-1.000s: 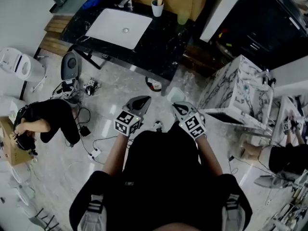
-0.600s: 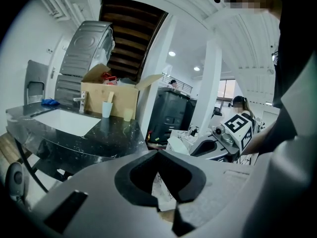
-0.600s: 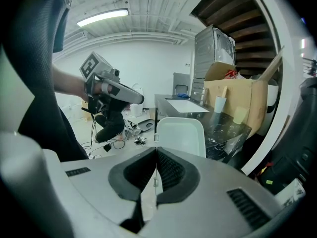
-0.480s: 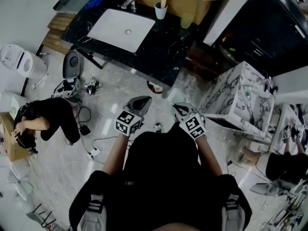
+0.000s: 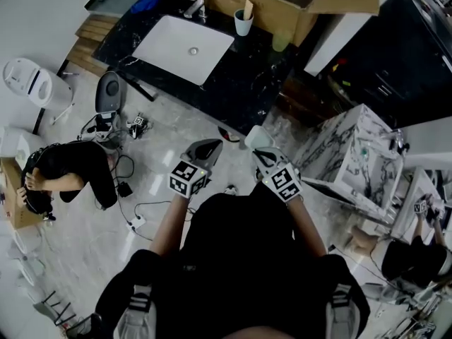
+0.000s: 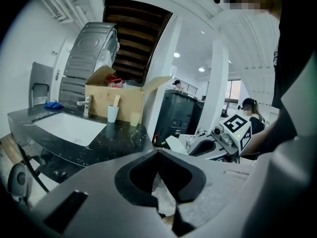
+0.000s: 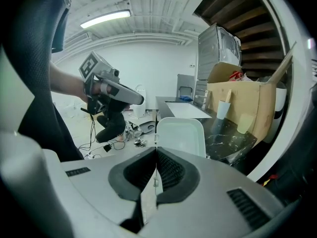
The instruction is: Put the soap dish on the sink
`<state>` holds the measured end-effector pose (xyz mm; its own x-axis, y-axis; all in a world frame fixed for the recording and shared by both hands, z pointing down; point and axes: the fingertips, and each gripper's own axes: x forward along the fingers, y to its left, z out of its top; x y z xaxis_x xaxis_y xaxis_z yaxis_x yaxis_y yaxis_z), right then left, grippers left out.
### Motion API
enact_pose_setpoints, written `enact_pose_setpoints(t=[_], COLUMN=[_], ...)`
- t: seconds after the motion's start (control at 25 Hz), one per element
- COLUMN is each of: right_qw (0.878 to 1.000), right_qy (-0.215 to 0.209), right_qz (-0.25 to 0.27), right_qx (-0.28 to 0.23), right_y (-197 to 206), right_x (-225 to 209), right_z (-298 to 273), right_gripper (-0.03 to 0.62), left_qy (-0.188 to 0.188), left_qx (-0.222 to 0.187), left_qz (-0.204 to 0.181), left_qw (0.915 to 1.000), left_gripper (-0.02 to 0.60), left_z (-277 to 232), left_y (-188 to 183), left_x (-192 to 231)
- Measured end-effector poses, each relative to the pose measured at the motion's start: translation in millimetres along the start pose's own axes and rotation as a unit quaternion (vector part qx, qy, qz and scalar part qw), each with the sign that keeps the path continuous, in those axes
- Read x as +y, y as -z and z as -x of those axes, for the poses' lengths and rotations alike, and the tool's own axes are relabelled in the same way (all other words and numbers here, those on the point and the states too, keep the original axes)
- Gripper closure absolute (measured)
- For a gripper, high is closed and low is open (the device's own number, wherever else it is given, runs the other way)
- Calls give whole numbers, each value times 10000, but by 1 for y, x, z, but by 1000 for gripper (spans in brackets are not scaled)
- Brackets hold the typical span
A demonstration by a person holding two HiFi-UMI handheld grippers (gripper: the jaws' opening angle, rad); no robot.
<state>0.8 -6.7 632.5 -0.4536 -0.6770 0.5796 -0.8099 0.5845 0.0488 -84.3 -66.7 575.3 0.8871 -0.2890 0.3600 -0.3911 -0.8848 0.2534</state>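
While whole only in head view, black desk (image 5: 244, 83) with white sink (image 5: 182, 46), well ahead of both tongs. Clear only in right gripper view: right tongs (image 7: 156, 153) clamped on rim of white soap dish (image 7: 181, 134), short of desk. Left tongs (image 6: 158, 152) closed, empty.

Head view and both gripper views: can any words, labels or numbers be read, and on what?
No readable text anywhere.
Left gripper and right gripper: black-and-white square markers only, no letters.
Soap dish: plain white, unmarked.
Cardboard box: any print too small to read.
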Motion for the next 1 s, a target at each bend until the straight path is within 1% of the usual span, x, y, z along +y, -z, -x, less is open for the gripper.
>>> enact_pose_setpoints(t=[0.28, 0.72, 1.0], right_qw=[9997, 9976, 9963], right_qy=[-203, -585, -707], right_qz=[87, 366, 492], right_qx=[105, 103, 66], right_y=[-2, -19, -25], right_x=[-21, -50, -75], right_z=[-10, -35, -41], right_gripper=[595, 595, 595], left_qy=[-160, -552, -734], left_qx=[-16, -142, -155], left_qz=[124, 277, 359], left_qw=[9998, 9980, 9965], left_gripper=[583, 583, 583], left_z=[-11, -26, -41], left_y=[-10, -24, -35], left_x=[13, 39, 47])
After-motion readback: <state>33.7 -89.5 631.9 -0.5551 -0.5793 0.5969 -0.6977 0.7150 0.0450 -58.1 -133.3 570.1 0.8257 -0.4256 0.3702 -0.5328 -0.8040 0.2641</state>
